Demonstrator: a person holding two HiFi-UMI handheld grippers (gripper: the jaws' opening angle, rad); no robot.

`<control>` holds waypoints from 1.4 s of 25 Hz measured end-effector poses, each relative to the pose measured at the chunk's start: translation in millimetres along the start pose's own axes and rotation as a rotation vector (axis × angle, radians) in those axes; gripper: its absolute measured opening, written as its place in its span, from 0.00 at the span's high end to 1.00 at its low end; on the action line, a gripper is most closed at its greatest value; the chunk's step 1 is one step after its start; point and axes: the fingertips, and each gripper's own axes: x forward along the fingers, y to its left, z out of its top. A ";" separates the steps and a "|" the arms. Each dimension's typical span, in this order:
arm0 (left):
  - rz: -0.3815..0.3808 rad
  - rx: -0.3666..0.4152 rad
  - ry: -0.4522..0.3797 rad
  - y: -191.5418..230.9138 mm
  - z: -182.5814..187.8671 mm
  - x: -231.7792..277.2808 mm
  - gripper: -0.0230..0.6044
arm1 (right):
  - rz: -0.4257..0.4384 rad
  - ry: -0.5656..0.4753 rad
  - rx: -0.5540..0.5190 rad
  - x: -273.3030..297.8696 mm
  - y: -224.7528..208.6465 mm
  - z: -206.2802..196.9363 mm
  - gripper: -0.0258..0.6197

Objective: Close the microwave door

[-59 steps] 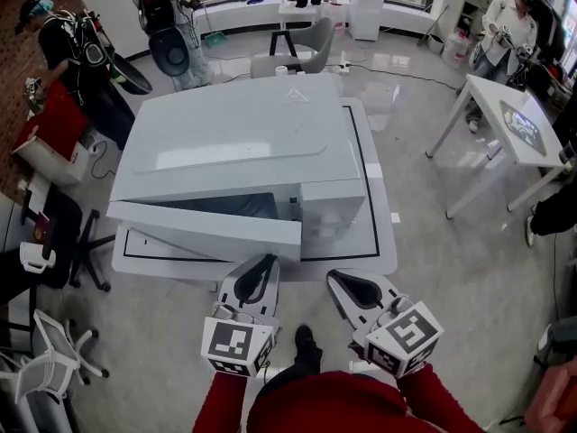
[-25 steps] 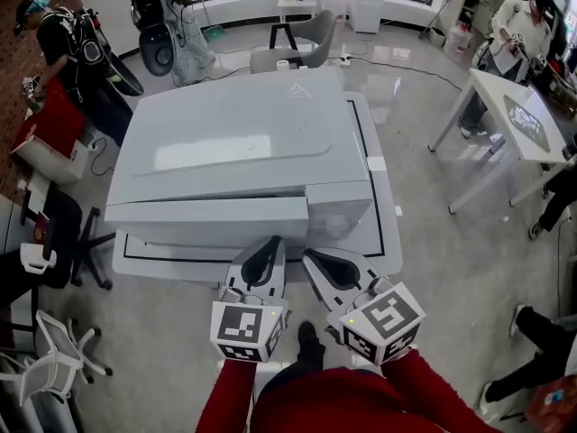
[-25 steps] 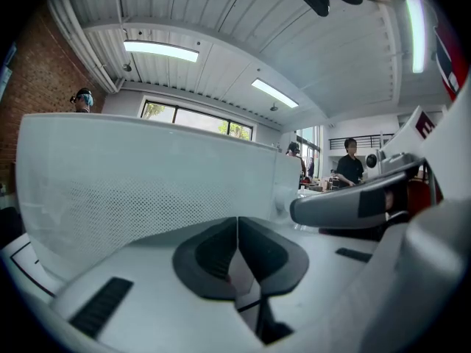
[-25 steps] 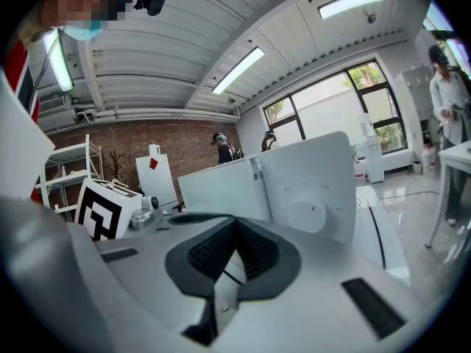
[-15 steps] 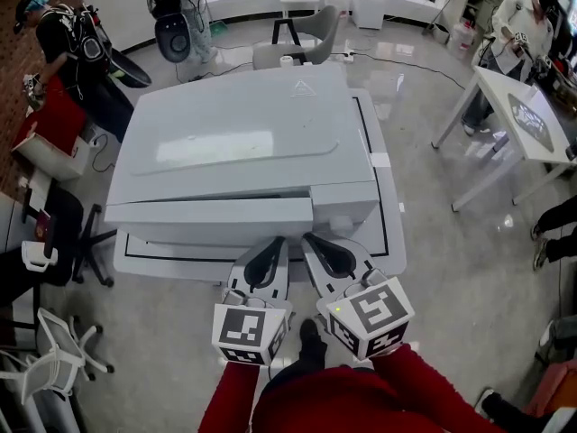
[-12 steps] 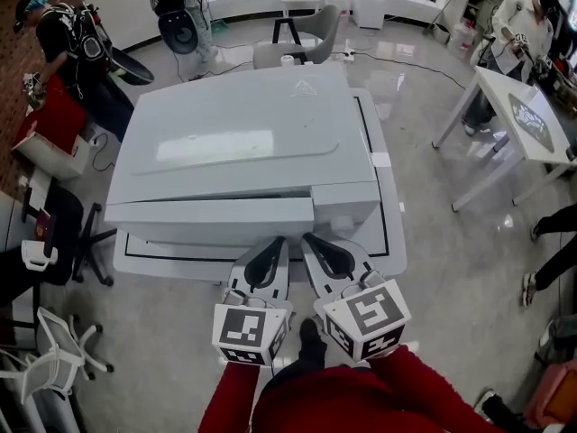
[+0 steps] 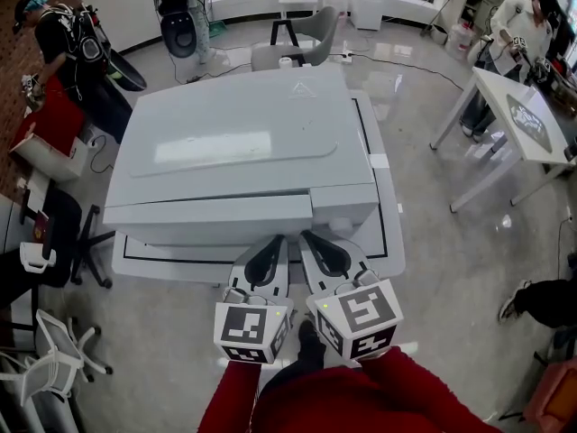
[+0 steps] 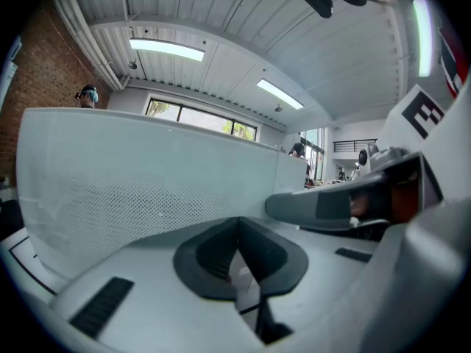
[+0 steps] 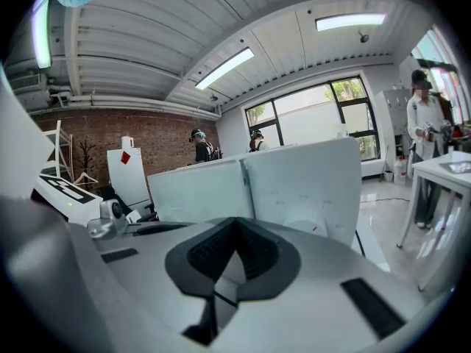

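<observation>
The white microwave (image 7: 234,142) stands on a low white table (image 7: 389,233), and its door (image 7: 207,219) lies flush with the control panel (image 7: 343,207). Both grippers hover side by side just in front of it. My left gripper (image 7: 268,253) is shut and empty, its tip close to the door's right end. My right gripper (image 7: 317,246) is shut and empty too, below the panel. In the left gripper view the dotted door (image 8: 147,175) fills the space beyond the left gripper (image 8: 239,252). In the right gripper view the door (image 9: 199,190) and panel (image 9: 305,179) stand beyond the right gripper (image 9: 234,252).
A white desk (image 7: 514,115) stands at the right with a person beside it. A grey chair (image 7: 306,39) sits behind the microwave. Office chairs (image 7: 54,242) and a red box (image 7: 54,120) crowd the left, with people standing at the back left.
The microwave door, ajar 2.4 s ago, has swung flush with the front. My right gripper has drifted left, closer to the left gripper.
</observation>
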 end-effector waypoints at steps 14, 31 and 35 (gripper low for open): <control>-0.028 -0.015 0.002 -5.5 5.1 12.7 0.95 | -0.036 0.001 -0.011 10.1 -3.6 4.3 0.94; -0.028 0.011 -0.036 1.2 2.0 -26.5 0.95 | 0.223 -0.038 -0.006 -34.9 11.9 -0.3 0.94; -0.023 0.043 -0.045 1.0 2.0 -50.1 0.95 | 0.244 -0.088 -0.032 -56.5 -2.0 -2.8 0.94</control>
